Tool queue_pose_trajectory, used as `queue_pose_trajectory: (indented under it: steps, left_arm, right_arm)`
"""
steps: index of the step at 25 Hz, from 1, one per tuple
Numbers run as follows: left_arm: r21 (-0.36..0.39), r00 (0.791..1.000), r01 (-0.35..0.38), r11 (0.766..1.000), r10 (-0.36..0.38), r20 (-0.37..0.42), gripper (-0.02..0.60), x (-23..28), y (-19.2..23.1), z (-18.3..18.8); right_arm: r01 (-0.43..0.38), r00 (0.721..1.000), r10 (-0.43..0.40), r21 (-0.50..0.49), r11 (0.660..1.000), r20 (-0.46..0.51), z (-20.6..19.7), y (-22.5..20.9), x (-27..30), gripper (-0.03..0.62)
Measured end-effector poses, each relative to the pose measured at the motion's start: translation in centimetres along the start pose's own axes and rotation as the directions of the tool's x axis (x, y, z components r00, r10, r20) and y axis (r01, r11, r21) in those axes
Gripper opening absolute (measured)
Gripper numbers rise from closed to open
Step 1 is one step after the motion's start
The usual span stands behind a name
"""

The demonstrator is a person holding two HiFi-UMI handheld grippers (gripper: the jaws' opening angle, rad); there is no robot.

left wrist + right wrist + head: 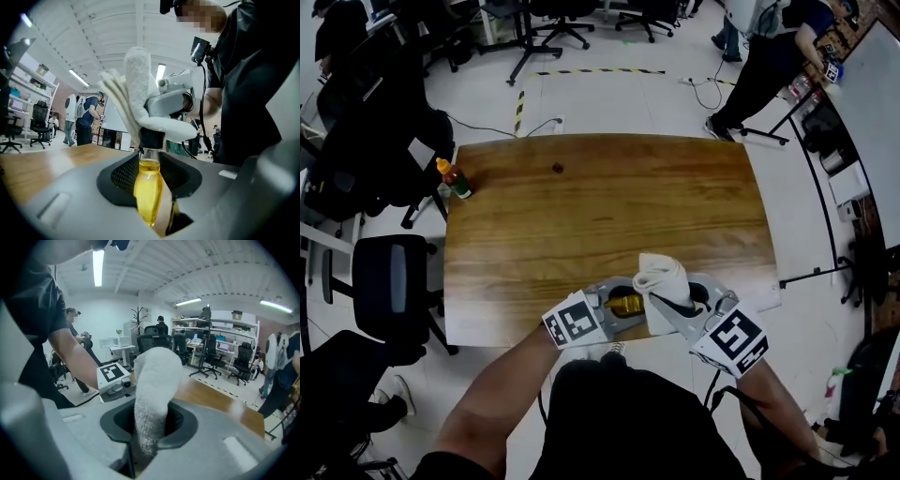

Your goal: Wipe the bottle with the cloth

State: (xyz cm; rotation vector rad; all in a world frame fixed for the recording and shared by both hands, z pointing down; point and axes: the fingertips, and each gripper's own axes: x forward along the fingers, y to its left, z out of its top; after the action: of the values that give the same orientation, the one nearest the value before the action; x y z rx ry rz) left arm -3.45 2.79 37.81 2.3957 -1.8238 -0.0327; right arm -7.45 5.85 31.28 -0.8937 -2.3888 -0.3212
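I see my two tongs meeting at the near edge of a wooden table (581, 216), at six o'clock in the head view. The left tongs (615, 302) pinch a small bottle (149, 190) of yellow liquid with a dark cap. Its body sits squeezed between the two pads, and its neck and cap stick out past the tips. The right tongs (671, 306) are at three o'clock of the left pair, just beside them. They pinch a white cloth (152, 380), which rises from between the pads in a thick fold. In the left gripper view the cloth rests on the bottle's cap, at twelve o'clock of the bottle. At ten o'clock, well apart at the table's far left corner, stands a sauce bottle (455, 178) with an orange cap.
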Motion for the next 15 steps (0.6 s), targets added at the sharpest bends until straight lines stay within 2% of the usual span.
queue_pose_trajectory:
  steps: [9,12,15]
  left_arm:
    - [0.015,1.0,0.029,0.999,-0.029,-0.007,0.149,-0.3,0.0,-0.5]
    - [0.018,1.0,0.03,0.999,-0.03,-0.003,0.149,-0.5,0.1,-0.5]
    - [0.008,1.0,0.024,1.0,-0.024,0.001,0.149,-0.6,0.4,-0.5]
  right_arm:
    - [0.076,0.997,-0.075,0.033,0.997,-0.031,-2.0,-0.2,-1.2,0.071]
    - [0.104,0.992,-0.094,0.117,0.988,-0.088,-3.7,-0.6,-2.3,0.072]
    - [0.161,0.977,-0.124,0.22,0.962,-0.173,-6.7,-0.6,-4.2,0.072]
